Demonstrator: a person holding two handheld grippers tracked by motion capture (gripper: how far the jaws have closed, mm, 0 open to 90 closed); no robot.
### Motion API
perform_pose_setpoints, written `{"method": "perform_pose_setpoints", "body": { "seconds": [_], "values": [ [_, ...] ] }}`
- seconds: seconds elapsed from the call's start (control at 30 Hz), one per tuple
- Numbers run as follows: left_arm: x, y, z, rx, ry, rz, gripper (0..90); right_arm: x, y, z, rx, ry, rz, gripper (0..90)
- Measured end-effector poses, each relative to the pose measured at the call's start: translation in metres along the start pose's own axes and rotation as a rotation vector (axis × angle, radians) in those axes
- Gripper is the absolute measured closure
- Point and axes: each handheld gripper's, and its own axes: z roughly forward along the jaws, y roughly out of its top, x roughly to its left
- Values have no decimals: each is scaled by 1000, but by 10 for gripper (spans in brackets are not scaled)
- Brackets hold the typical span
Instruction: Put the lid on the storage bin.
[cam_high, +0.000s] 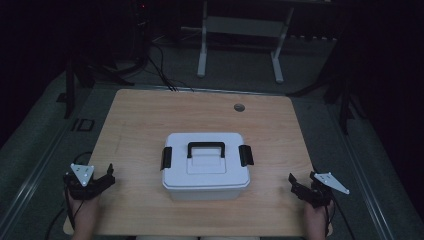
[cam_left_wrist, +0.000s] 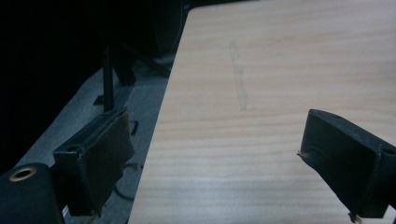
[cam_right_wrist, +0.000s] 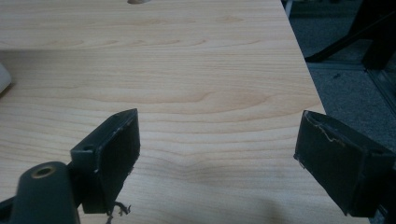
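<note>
White lidded storage box (cam_high: 205, 167) with black carry handle (cam_high: 205, 148) and two black side latches, standing closed near the middle of the wooden tabletop (cam_high: 140, 115). Left hand-held gripper (cam_high: 107, 176) rests at the tabletop's near left edge, jaws spread, nothing between them; right hand-held gripper (cam_high: 296, 183) at the near right edge, jaws likewise spread and empty. Both lie well apart from the box

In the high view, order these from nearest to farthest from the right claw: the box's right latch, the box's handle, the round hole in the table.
From the right claw:
1. Right latch, on the box's near side.
2. Handle, at the lid's centre.
3. Round hole, near the table's far edge.
</note>
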Motion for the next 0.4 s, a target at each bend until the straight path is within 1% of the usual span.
{"method": "perform_pose_setpoints", "body": {
  "seconds": [0.03, 0.07, 0.17, 0.2, 0.27, 0.37, 0.4],
  "values": [
    [0, 0, 0, 0, 0, 0, 90, 0, 0, 0, 0, 0, 0, 137],
    [-1, -1, 2, 25, -3, 5, 90, 1, 0, 1, 6, 0, -8, 136],
    [-2, 0, 2, 19, -9, 10, 90, 2, 0, 1, 11, -8, -14, 137],
    [-2, -1, 1, 13, -17, 11, 90, 3, 1, 2, 17, -7, -26, 136],
    [-1, -1, 1, 7, -25, 6, 90, 3, 1, 2, 16, -11, -31, 136],
    [-1, -1, 1, 0, -30, -3, 90, 3, 0, 1, 12, -7, -24, 136],
    [-1, -1, 1, 1, -37, -5, 90, 3, 0, 1, 12, -7, -24, 136]
  ]
}}
